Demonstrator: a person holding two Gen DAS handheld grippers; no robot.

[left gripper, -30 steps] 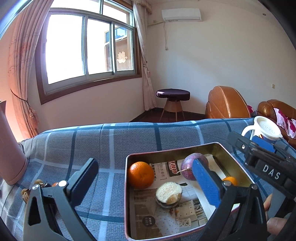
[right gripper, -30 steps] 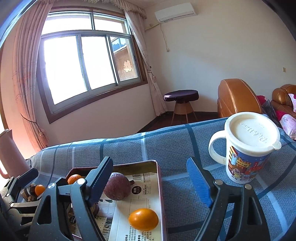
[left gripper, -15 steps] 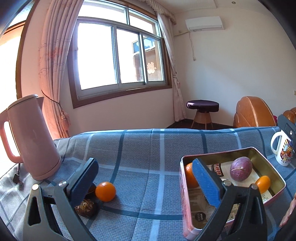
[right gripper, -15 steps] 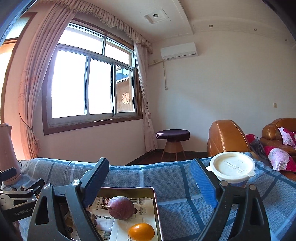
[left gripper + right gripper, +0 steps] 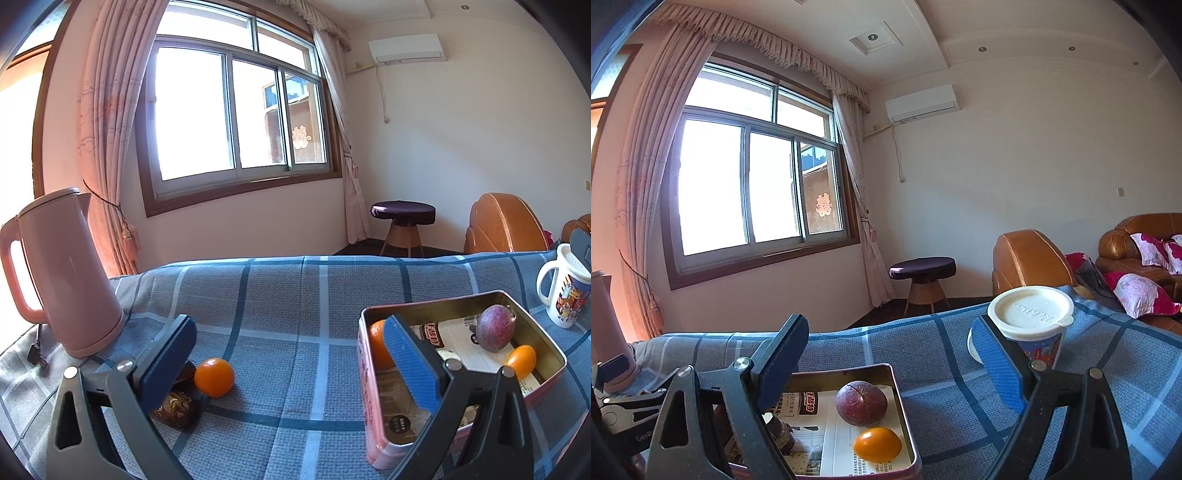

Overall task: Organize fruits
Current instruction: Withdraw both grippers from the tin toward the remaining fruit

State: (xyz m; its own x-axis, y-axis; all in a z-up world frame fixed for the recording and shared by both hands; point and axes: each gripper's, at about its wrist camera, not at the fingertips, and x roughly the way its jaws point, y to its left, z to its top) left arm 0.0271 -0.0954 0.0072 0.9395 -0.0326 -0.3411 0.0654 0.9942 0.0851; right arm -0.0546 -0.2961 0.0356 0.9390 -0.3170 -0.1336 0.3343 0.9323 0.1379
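Left gripper (image 5: 291,354): held with its blue-padded jaws spread wide and nothing between them, above the blue checked cloth (image 5: 295,295)
Right gripper (image 5: 890,354): jaws likewise parted and empty, pointed nearly level over the tin's right end
Tin (image 5: 546,341): a rectangular metal tin lined with printed paper, set on the cloth right of centre in the left wrist view
Fruit in the tin: a purple passion fruit (image 5: 494,331) and a small oval orange fruit (image 5: 521,357) are seen near the right wall; a round orange (image 5: 376,343) lies at the left wall, partly hidden by a gripper pad
Fruit outside the tin: a loose mandarin (image 5: 214,376) rests on the cloth, just beside two dark brown lumpy items (image 5: 175,404), well apart from the tin
Kettle (image 5: 66,273): pink, upright at the far left of the cloth
Mug (image 5: 1030,325): lidded, white with a printed pattern, standing right of the tin
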